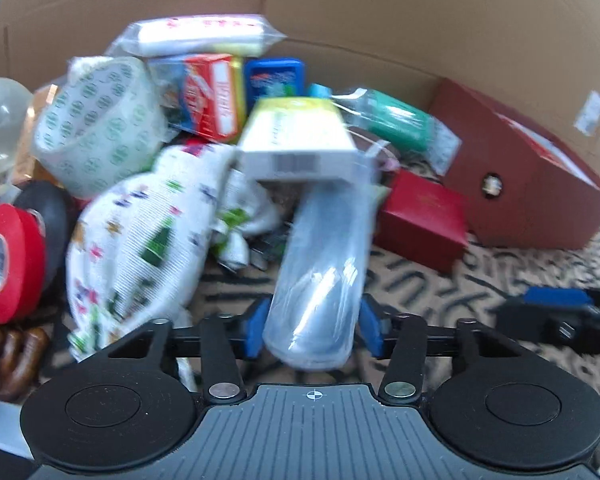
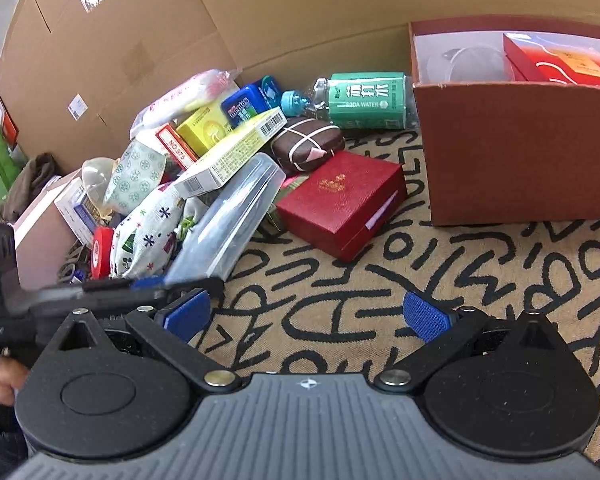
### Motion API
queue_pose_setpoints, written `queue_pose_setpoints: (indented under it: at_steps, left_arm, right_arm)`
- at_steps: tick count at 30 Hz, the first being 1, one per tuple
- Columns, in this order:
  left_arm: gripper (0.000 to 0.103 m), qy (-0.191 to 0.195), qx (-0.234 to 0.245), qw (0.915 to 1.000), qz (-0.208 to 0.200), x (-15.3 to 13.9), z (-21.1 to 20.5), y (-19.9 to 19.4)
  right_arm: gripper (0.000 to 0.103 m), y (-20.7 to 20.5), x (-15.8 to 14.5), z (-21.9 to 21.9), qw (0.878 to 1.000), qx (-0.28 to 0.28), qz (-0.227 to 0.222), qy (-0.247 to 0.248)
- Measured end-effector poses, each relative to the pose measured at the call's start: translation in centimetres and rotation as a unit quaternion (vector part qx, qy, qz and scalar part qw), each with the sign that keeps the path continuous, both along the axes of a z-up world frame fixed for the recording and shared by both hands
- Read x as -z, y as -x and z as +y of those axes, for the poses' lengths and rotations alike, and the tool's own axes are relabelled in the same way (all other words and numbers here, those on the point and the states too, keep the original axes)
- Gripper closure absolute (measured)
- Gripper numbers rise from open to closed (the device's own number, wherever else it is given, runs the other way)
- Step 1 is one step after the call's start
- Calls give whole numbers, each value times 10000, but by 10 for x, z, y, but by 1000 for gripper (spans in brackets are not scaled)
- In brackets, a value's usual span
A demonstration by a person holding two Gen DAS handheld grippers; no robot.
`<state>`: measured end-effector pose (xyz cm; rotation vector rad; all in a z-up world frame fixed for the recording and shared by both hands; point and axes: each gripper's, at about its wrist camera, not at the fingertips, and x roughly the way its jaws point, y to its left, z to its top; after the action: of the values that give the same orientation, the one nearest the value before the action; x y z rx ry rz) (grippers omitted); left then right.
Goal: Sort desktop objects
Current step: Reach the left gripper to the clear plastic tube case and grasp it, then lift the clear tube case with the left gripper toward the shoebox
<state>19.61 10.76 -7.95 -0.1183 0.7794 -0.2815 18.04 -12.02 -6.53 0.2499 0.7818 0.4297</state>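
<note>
Nearest the left camera, the left gripper [image 1: 314, 330] has its blue-padded fingers pinching the near end of a long translucent plastic case [image 1: 320, 272]. The grip sits at the end probably because that is the only part clear of the heap. The case's far end lies under a white and yellow cardboard carton [image 1: 300, 140], so a straight pull looks likely to drag or tip that carton.

The right gripper [image 2: 306, 314] hovers low over bare cloth with its fingers spread wide and nothing between them, seemingly waiting.

Just beyond lies a textured red gift box with gold print [image 2: 344, 202], flat on the cloth and near the case. To the left a printed white fabric pouch [image 1: 140, 232] leans in the pile beside a red tape roll [image 1: 8, 260] and a patterned clear tape roll [image 1: 96, 124]. Farther back a green soda water bottle [image 2: 364, 100] lies on its side.

At the far right stands an open brown cardboard box [image 2: 516, 148], already holding a few things, presumably the sorting bin.

The bench is covered by a tan cloth with black squiggles [image 2: 460, 280], and tall corrugated cardboard walls [image 2: 300, 12] enclose the back.
</note>
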Motion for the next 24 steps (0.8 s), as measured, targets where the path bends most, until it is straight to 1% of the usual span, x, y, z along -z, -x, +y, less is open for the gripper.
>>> queue_pose_setpoints:
  at_steps: [3, 4, 6, 7, 10, 14, 16, 19, 22, 24]
  left_arm:
    - [57, -25, 101, 9999, -46, 1, -10, 12]
    - [51, -25, 95, 9999, -77, 1, -12, 15]
    - [43, 96, 35, 9999, -79, 2, -11, 16]
    - [42, 170, 14, 9998, -66, 2, -9, 16]
    - [41, 298, -22, 9995, -41, 1, -6, 16]
    - [41, 268, -5, 9996, -66, 0, -8, 20]
    - [43, 203, 26, 9997, -92, 1, -10, 22]
    - [45, 171, 27, 9998, -106, 1, -10, 21]
    - [42, 249, 28, 9996, -95, 1, -8, 19]
    - [42, 264, 25, 9996, -89, 1, -7, 18]
  right_arm:
    - [1, -1, -3, 4, 10000, -56, -67, -46]
    - [1, -3, -4, 7, 9999, -84, -74, -52]
    - [1, -7, -5, 13, 9998, -144, -74, -70]
    - [1, -10, -5, 17, 9998, -183, -67, -90]
    - [2, -20, -4, 31, 9994, -315, -34, -142]
    - [6, -34, 3, 49, 9990, -416, 128, -91]
    - [8, -40, 8, 57, 9988, -438, 218, -44]
    - [9, -43, 14, 66, 9987, -401, 274, 152]
    - [10, -42, 15, 69, 9986, -443, 247, 175]
    - [11, -43, 15, 71, 9984, -454, 271, 184]
